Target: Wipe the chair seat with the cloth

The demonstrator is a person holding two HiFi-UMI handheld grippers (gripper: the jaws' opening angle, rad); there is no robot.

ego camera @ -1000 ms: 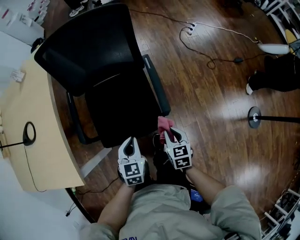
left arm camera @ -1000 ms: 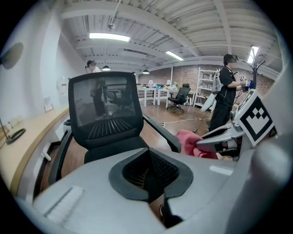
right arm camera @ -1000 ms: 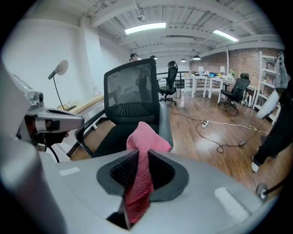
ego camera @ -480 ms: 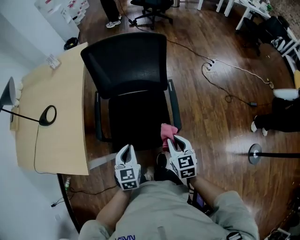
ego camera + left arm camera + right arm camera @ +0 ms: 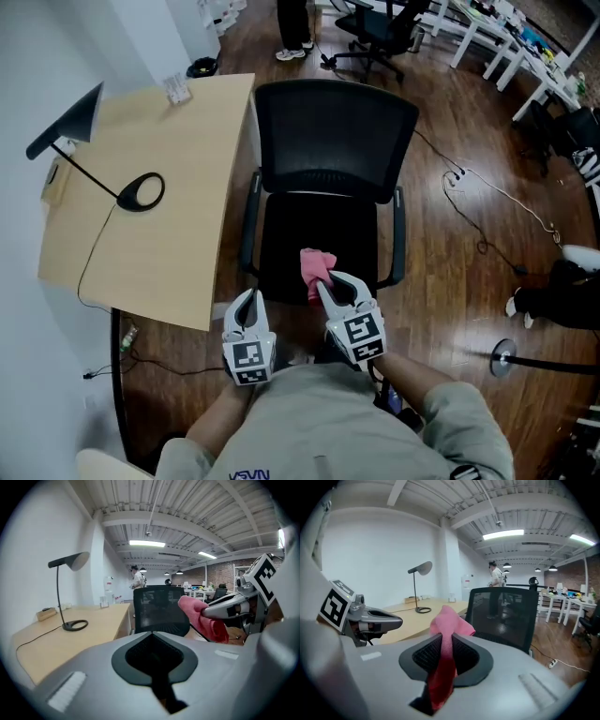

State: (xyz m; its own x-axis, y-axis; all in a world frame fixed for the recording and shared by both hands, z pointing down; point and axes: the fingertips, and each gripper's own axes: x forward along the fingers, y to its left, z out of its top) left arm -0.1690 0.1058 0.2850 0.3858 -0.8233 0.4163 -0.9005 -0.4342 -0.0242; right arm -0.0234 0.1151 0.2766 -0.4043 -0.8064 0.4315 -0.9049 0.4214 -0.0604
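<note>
The black office chair has its seat (image 5: 323, 230) in the middle of the head view, with the mesh backrest (image 5: 333, 136) behind it. A pink cloth (image 5: 316, 265) hangs over the seat's front edge, pinched in my right gripper (image 5: 330, 284). In the right gripper view the cloth (image 5: 449, 625) fills the gap between the jaws of that gripper (image 5: 446, 641). My left gripper (image 5: 247, 302) hovers at the seat's front left corner, jaws together and holding nothing. Both grippers are held up in the air, level with the backrest (image 5: 159, 609).
A wooden desk (image 5: 178, 159) with a black lamp (image 5: 141, 192) stands against the chair's left armrest. Cables (image 5: 497, 211) trail over the wood floor at right, near a round stand base (image 5: 506, 354). Another chair (image 5: 375, 28) and a standing person (image 5: 295, 28) are behind.
The view has swung so the chair now faces me squarely. Both grippers have risen and moved up to the seat's front edge, the right one still holding the cloth.
</note>
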